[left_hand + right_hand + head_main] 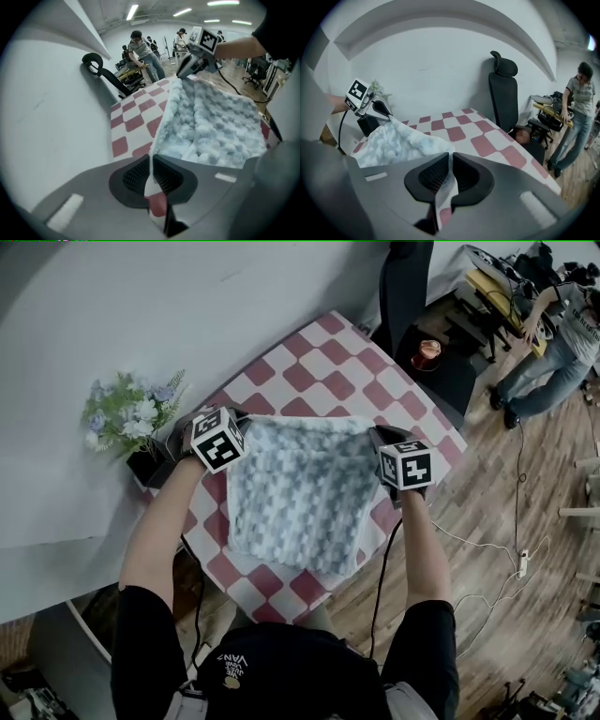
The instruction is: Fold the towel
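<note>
**Towel held by two corners over checked tabletop**

Your left tongs (pixel 246 424) and right tongs (pixel 377 437) are each pressed together on a far corner of the towel (pixel 298 493). A thin fold of its cloth is caught between each pair of pads. The nubbly blue-grey and white towel stretches between them, its far edge lifted and its near edge lying close to the near side of the tabletop (pixel 314 371). The tabletop wears a red-and-white checked cloth, which is bare beyond the towel.

Just beside your left tongs, a bunch of pale flowers (pixel 127 413) stands in a dark pot (pixel 142 465). A plain white wall (pixel 112 306) runs behind them. A black office chair (pixel 410 296) stands at the tabletop's far side. On the right, a white cable (pixel 487 549) trails across the wooden floor (pixel 506 512). Farther off, a person (pixel 553 343) stands bent forward.
</note>
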Demonstrator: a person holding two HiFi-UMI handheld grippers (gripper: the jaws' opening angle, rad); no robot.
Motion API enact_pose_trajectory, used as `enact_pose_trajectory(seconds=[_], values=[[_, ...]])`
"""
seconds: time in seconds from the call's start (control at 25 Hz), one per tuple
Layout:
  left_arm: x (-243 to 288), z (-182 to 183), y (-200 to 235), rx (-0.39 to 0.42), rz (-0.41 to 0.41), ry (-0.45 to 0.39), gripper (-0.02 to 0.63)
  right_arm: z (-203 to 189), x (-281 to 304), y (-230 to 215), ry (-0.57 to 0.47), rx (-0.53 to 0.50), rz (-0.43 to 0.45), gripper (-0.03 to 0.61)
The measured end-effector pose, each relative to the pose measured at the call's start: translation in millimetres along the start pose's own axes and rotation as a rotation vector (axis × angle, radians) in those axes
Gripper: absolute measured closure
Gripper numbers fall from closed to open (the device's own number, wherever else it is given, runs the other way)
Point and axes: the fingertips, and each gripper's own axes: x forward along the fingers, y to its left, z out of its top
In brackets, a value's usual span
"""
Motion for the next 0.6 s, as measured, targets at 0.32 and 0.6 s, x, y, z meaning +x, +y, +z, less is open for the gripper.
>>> enact_pose_trajectory(seconds=[0.32, 0.6], values=[[62, 26, 56, 0.031, 0.133, 0.026, 0.589, 22, 42, -46, -0.038, 0.004, -0.127, 0.545], [94, 28, 81, -0.091, 0.227, 0.005, 0.554, 6, 69, -67, -0.045, 0.135, -0.156, 0.468]])
